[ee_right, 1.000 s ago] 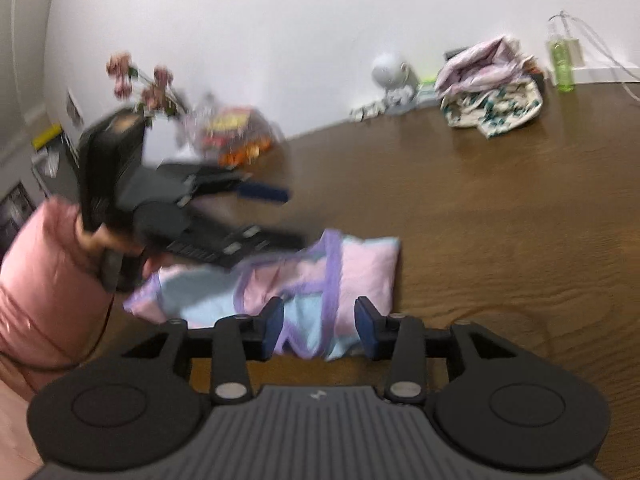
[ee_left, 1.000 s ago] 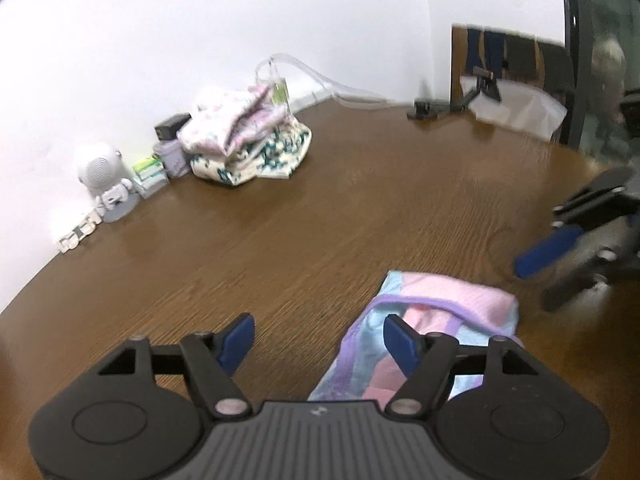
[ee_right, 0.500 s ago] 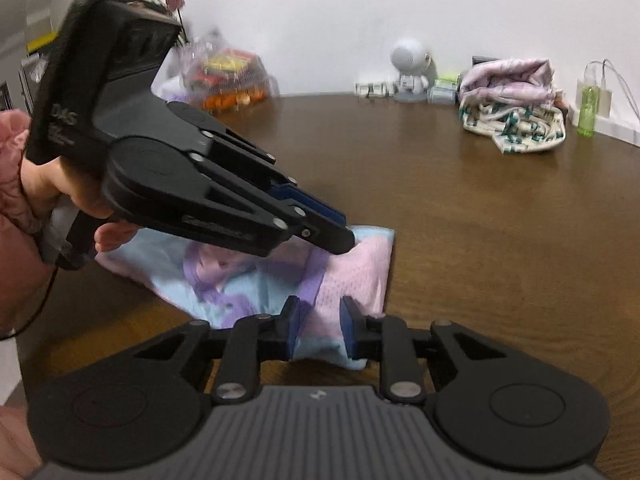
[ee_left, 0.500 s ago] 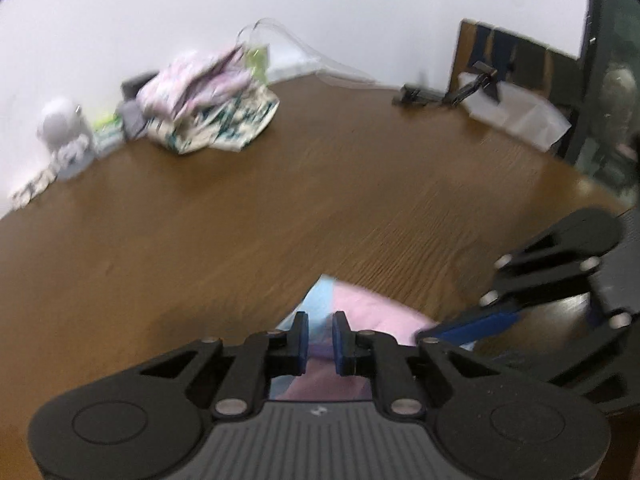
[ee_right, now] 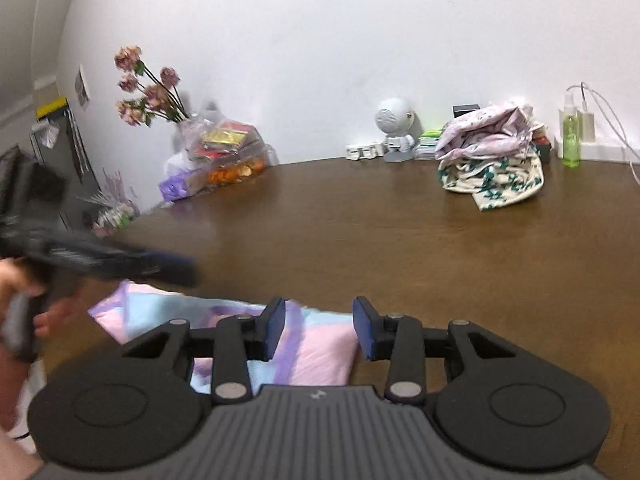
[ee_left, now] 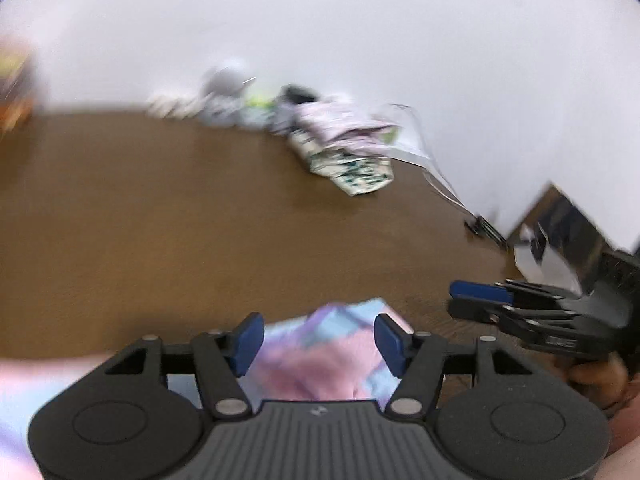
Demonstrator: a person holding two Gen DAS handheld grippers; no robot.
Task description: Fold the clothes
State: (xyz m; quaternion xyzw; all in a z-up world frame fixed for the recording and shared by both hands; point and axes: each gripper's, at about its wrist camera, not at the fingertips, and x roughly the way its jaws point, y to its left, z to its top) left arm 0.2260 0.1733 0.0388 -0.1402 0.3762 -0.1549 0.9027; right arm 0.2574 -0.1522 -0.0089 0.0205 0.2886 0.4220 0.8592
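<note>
I see the brown table [ee_right: 400,248] filling both views, with the folded pastel garment [ee_right: 320,344] lying flat at its near edge, under both tools. My left gripper [ee_left: 318,338] tilts down over the garment; its jaws have just been opening and stand apart, the cloth below them, nothing clamped. My right gripper [ee_right: 318,328] angles down at the garment's right end; its jaws have just been opening too, released. A bare hand [ee_right: 48,316] carries the left tool.
</note>
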